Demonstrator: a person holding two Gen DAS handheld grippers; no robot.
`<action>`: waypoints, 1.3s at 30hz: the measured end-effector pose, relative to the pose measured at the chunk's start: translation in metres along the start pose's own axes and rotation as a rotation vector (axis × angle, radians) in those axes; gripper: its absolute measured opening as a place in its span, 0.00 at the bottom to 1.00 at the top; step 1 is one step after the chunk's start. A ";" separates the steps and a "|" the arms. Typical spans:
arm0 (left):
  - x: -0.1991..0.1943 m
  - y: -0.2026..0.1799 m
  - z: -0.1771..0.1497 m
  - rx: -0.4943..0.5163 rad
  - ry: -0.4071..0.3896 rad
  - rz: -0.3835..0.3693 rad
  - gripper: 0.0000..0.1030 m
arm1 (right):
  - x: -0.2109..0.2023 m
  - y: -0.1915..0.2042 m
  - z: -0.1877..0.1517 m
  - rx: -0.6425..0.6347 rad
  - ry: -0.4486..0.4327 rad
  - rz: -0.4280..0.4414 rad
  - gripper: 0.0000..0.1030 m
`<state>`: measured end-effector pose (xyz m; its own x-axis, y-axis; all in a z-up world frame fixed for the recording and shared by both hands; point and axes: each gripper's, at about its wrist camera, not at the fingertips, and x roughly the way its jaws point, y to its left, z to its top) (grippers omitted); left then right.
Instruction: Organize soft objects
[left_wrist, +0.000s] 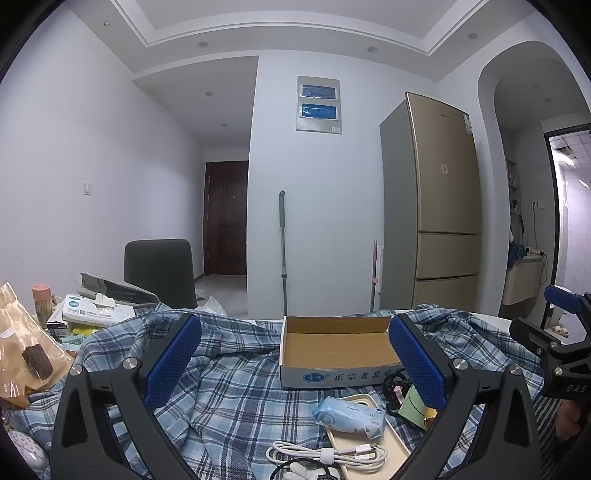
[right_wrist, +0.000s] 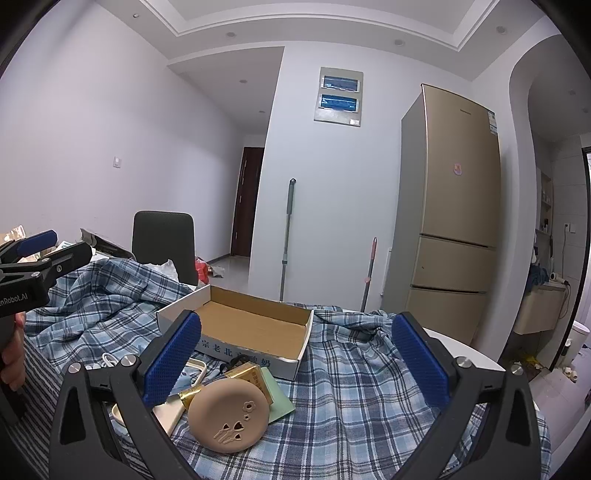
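A blue plaid cloth (left_wrist: 229, 391) covers the table, also seen as plaid cloth (right_wrist: 362, 398). On it stands an open cardboard box (left_wrist: 332, 376), empty inside, shown too as box (right_wrist: 236, 314). My left gripper (left_wrist: 295, 362) is open above the cloth, with nothing between its blue pads. Below it lie a blue tissue pack (left_wrist: 347, 415), a coiled white cable (left_wrist: 325, 456), a cream tray (left_wrist: 360, 441) and a black hair tie (left_wrist: 395, 387). My right gripper (right_wrist: 297, 362) is open just above a tan round pouch (right_wrist: 229, 415), a gold packet (right_wrist: 247, 373) and a green card (right_wrist: 282, 402).
A dark chair (left_wrist: 159, 273) stands behind the table. A tissue box (left_wrist: 96, 312) and a brown paper bag (left_wrist: 22, 350) sit at the left edge. A gold fridge (left_wrist: 443, 206) and a mop (left_wrist: 283, 251) stand by the far wall. A hand (right_wrist: 13, 354) holds the left gripper.
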<state>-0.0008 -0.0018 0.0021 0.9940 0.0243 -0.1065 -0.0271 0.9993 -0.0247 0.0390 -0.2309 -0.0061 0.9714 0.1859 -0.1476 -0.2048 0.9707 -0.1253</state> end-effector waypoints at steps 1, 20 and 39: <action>0.000 0.000 0.000 0.001 0.001 0.001 1.00 | 0.000 0.000 0.000 0.000 -0.001 0.000 1.00; -0.001 0.001 -0.001 -0.003 -0.001 0.000 1.00 | 0.000 -0.002 0.002 0.004 -0.002 -0.001 1.00; -0.001 0.002 -0.002 -0.003 -0.005 -0.007 1.00 | -0.001 -0.002 0.001 0.004 -0.003 -0.001 1.00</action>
<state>-0.0020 -0.0002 0.0007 0.9947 0.0178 -0.1017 -0.0208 0.9994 -0.0279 0.0390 -0.2328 -0.0045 0.9719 0.1856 -0.1445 -0.2036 0.9715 -0.1217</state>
